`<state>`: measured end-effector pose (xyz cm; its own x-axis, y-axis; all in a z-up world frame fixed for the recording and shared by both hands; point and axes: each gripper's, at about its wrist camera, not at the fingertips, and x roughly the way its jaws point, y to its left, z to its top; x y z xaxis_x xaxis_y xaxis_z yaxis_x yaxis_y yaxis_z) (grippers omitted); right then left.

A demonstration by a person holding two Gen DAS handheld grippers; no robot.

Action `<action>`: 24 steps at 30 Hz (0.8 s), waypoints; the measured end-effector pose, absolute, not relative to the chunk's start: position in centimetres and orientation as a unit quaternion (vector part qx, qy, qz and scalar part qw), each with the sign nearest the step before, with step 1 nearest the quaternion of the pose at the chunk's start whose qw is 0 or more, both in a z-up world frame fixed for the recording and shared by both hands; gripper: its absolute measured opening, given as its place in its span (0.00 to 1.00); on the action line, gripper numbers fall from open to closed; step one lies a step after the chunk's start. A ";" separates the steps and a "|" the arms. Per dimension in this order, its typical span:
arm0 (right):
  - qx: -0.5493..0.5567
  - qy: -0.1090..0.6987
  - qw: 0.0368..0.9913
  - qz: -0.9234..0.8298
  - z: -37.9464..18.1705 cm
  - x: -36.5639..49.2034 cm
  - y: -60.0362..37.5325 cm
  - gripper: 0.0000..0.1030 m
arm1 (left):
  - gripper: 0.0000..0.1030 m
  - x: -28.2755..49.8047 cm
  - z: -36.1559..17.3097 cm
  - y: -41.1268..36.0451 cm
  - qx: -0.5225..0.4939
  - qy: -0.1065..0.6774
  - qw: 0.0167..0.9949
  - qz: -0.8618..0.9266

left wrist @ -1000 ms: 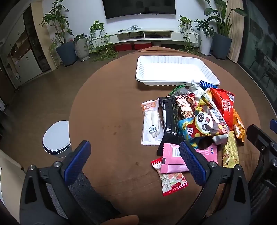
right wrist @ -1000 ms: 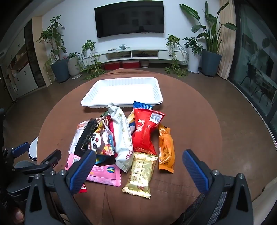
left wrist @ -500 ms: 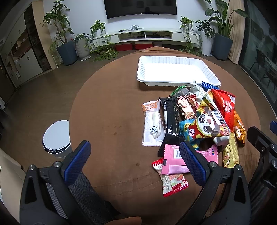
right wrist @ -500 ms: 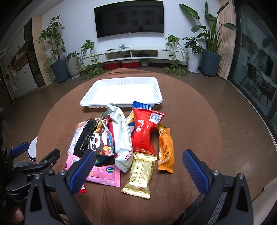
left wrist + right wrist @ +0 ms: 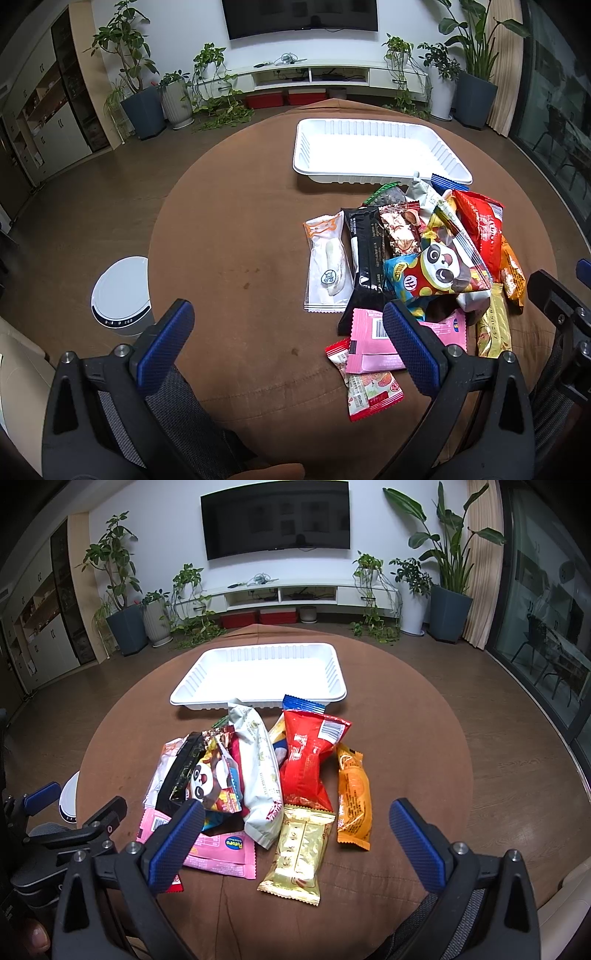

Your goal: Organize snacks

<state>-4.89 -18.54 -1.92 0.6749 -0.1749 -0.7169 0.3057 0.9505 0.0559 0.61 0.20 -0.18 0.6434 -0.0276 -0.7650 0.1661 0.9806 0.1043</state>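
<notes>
A white plastic tray (image 5: pixel 380 173) (image 5: pixel 258 701) stands bare at the far side of a round brown table (image 5: pixel 240 240). In front of it lies a heap of snack packets: a red bag (image 5: pixel 308 764), an orange pack (image 5: pixel 354 794), a gold bar (image 5: pixel 299 853), a grey-white bag (image 5: pixel 258 771), a panda packet (image 5: pixel 439 269), a black pack (image 5: pixel 364 254), a white pack (image 5: pixel 327 266) and a pink pack (image 5: pixel 373 343). My left gripper (image 5: pixel 288 339) hovers open over the near table, left of the heap. My right gripper (image 5: pixel 295 838) hangs open above the gold bar.
A white round bin (image 5: pixel 120 295) stands on the floor left of the table. Potted plants (image 5: pixel 122 590), a low TV shelf (image 5: pixel 288 594) and a wall TV (image 5: pixel 275 517) fill the back of the room. A chair back (image 5: pixel 173 424) sits below the left gripper.
The left gripper's view has drifted slightly, with the tray and heap shifting a little right and down. The right gripper's view is almost unchanged. Both stay open.
</notes>
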 end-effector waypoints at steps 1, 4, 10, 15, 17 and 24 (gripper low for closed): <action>0.086 0.381 0.911 -0.132 -1.9 -4.9 -18.5 0.99 | 1.00 0.6 -0.2 0.2 0.083 0.419 0.903 -0.054; 0.086 0.381 0.911 -0.132 -2.0 -4.9 -18.5 0.99 | 1.00 0.6 -0.2 0.2 0.083 0.418 0.903 -0.054; 0.086 0.381 0.911 -0.132 -2.0 -4.9 -18.5 0.99 | 1.00 0.6 -0.2 0.2 0.083 0.418 0.903 -0.053; 0.085 0.382 0.911 -0.132 -2.0 -4.9 -18.5 0.99 | 1.00 0.6 -0.2 0.2 0.083 0.419 0.903 -0.054; 0.086 0.382 0.911 -0.132 -2.0 -4.9 -18.5 0.99 | 1.00 0.6 -0.2 0.3 0.083 0.419 0.903 -0.054; 0.085 0.382 0.911 -0.132 -2.0 -4.9 -18.5 0.99 | 1.00 0.7 -0.2 0.5 0.083 0.419 0.902 -0.054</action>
<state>-4.86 -18.50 -2.01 0.6733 -0.1750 -0.7184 0.3056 0.9506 0.0548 0.70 0.50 -0.25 0.6425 -0.0272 -0.7658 0.1662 0.9805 0.1046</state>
